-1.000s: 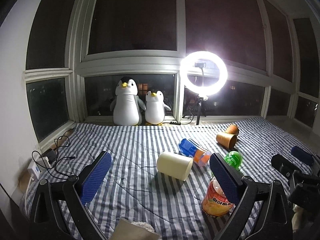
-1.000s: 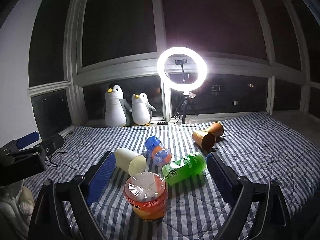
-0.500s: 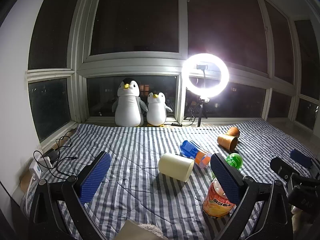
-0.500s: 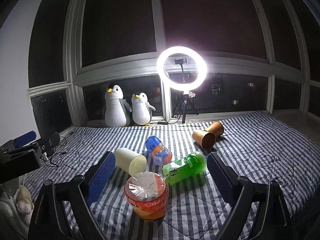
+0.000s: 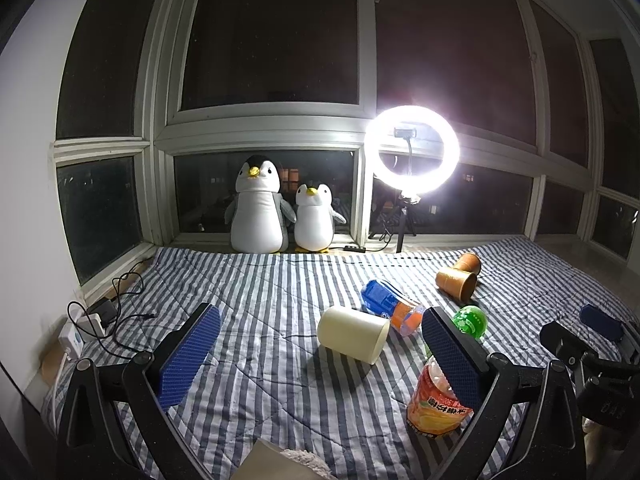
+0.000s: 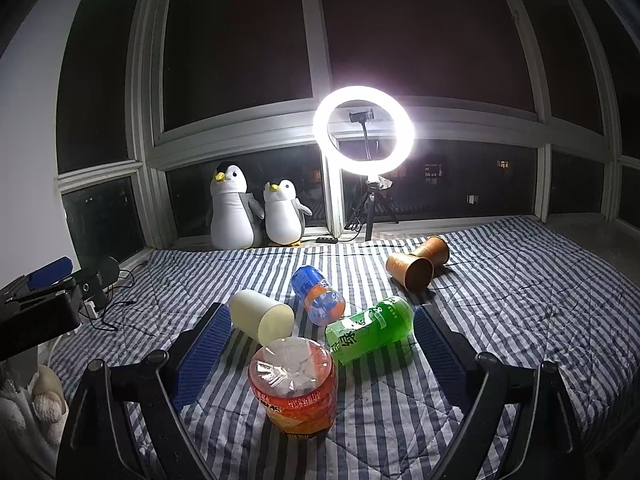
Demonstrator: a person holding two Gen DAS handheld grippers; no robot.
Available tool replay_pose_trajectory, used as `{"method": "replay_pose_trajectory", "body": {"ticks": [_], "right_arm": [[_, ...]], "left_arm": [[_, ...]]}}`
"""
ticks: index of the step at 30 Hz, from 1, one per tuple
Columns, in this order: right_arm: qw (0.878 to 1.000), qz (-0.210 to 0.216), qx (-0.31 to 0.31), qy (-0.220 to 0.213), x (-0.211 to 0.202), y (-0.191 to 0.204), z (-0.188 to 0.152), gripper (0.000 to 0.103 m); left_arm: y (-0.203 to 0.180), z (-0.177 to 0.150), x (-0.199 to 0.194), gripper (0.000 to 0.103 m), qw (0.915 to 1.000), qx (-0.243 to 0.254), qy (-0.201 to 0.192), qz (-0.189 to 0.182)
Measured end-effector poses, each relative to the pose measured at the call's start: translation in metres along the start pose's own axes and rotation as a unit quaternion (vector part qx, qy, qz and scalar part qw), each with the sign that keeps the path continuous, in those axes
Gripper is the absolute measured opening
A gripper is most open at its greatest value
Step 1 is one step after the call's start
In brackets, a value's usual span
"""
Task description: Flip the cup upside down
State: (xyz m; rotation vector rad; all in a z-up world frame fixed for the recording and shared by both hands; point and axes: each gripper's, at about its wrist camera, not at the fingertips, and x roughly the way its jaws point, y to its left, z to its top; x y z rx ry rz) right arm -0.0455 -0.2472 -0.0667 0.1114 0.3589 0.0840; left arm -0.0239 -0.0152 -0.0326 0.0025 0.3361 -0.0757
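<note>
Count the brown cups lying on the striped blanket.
2. One brown cup lies on its side, mouth toward the camera; the second brown cup lies just behind it, nearer the ring light. None seem hidden.

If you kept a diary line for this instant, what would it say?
left gripper: open, empty | right gripper: open, empty | cream cup: on its side, untouched

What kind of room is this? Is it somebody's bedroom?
Probably a home bay-window nook at night: a striped quilt is spread below dark windows, two plush penguins sit on the sill, and a ring light shines.
</note>
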Motion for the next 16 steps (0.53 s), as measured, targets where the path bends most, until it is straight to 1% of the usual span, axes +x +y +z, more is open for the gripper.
{"method": "replay_pose_trajectory", "body": {"ticks": [16], "right_arm": [[1.000,0.004,0.000,0.012,0.0059,0.0022,-0.0025,0.090]], "left_arm": [[-0.0017,-0.0020,0.0053,0.102,1.0000,0.000,0.005,0.003]]}}
